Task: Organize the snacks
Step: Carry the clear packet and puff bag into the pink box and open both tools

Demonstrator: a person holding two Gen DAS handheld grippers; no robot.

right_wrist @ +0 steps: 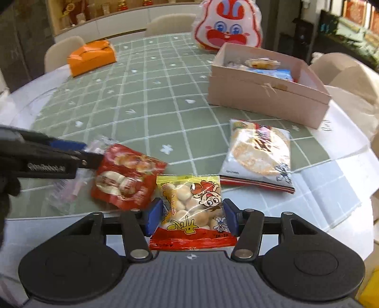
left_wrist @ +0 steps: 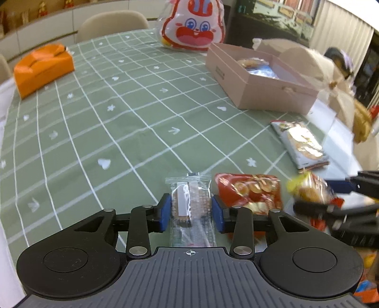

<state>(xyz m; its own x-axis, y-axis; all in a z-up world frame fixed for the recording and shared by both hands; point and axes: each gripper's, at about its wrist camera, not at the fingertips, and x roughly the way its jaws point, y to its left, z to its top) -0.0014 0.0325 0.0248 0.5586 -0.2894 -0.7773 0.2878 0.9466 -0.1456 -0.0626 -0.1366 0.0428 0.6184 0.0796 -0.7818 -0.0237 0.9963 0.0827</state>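
Note:
My left gripper (left_wrist: 191, 210) is shut on a clear-wrapped wafer snack (left_wrist: 191, 206), held just above the green tablecloth. My right gripper (right_wrist: 191, 216) is shut on a yellow and red bag of round biscuits (right_wrist: 191, 208); it also shows blurred in the left wrist view (left_wrist: 308, 189). A red snack bag (right_wrist: 128, 177) lies on the table between the two grippers. A white rice-cracker bag (right_wrist: 258, 156) lies to the right. An open pink box (right_wrist: 267, 97) holding several snacks stands behind it.
A large rabbit-face snack bag (right_wrist: 228, 26) stands at the far side of the table. An orange tissue box (right_wrist: 91, 56) sits far left. Beige chairs (right_wrist: 170, 22) surround the table. The table's glass edge (right_wrist: 331, 189) runs near right.

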